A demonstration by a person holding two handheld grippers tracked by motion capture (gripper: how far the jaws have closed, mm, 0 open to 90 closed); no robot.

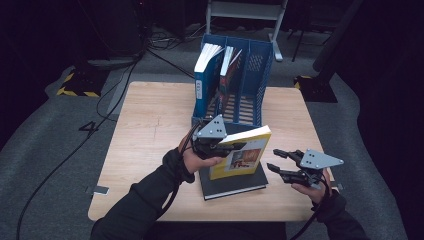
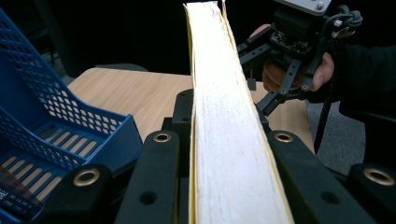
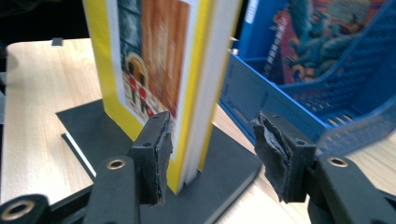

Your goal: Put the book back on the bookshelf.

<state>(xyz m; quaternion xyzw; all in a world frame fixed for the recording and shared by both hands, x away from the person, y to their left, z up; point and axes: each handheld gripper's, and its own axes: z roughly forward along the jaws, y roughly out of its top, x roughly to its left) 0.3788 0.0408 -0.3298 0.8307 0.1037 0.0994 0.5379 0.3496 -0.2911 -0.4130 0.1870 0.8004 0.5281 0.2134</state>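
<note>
Left gripper (image 1: 239, 145) is clamped on the yellow book (image 1: 241, 159): in the left gripper view both black jaws press the covers from either side, with the white page edge (image 2: 229, 140) running straight up between them. The book stands upright on its bottom edge, on top of the black book (image 1: 235, 186), which lies flat on the table (image 1: 145, 145).

Right gripper (image 1: 276, 160) has its jaws apart. In the right gripper view one pad (image 3: 161, 156) sits right at the yellow cover, touching or nearly so, and the other pad (image 3: 275, 158) stands well clear of the book, so it has no grip. In the high view this gripper sits just to the right of the book, apart from it, pointing left toward it.

Key relation: the yellow book's long axis is vertical, its spine side toward the left hand (image 1: 197, 160), its page edge on top. The blue file rack (image 1: 260, 75) stands just beyond the books, away from the person, already holding a blue book (image 1: 205, 80) and a colourful book (image 1: 227, 75) in its left slots, with the right slot free. The left hand is the carrier, so the coming move is likely a lift forward into a slot. The right gripper is near enough to steady the book but is not needed while it is loose.
</note>
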